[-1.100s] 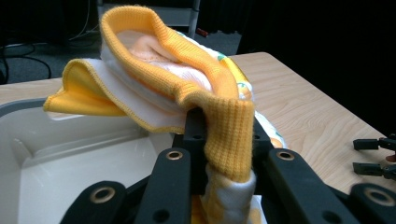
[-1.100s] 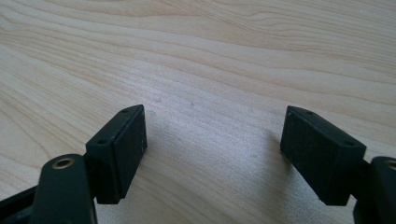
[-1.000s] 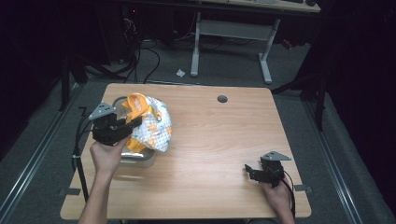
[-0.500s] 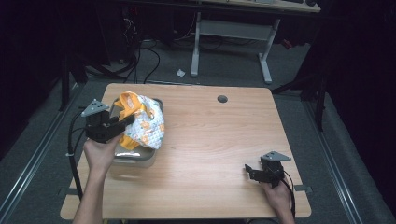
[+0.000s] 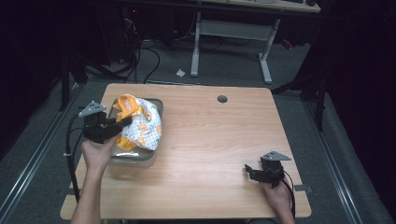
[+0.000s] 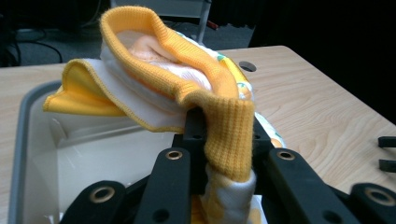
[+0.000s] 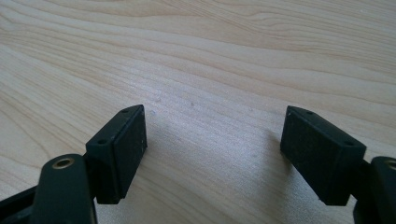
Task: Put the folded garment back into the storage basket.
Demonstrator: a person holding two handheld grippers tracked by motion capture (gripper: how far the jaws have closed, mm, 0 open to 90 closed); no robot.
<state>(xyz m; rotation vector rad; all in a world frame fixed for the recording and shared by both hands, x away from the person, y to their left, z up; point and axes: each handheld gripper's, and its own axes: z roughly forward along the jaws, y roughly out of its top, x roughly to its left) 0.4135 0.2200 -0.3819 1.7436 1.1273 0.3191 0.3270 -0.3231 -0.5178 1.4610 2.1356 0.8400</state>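
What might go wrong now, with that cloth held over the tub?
The left claw pinches just the yellow cuff of the cloth, so the cloth may slip free. Part of it drapes over the tub rim on the table side and might land outside. The right claw rests far off, open, too distant to help catch it.

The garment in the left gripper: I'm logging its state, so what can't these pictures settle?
- Garment: its type; bunched up, and cut off by the lower edge in the left gripper view.
- Grey bin: its floor, hidden by the cloth in the high view.
- Left gripper: pads covered by the yellow cuff.
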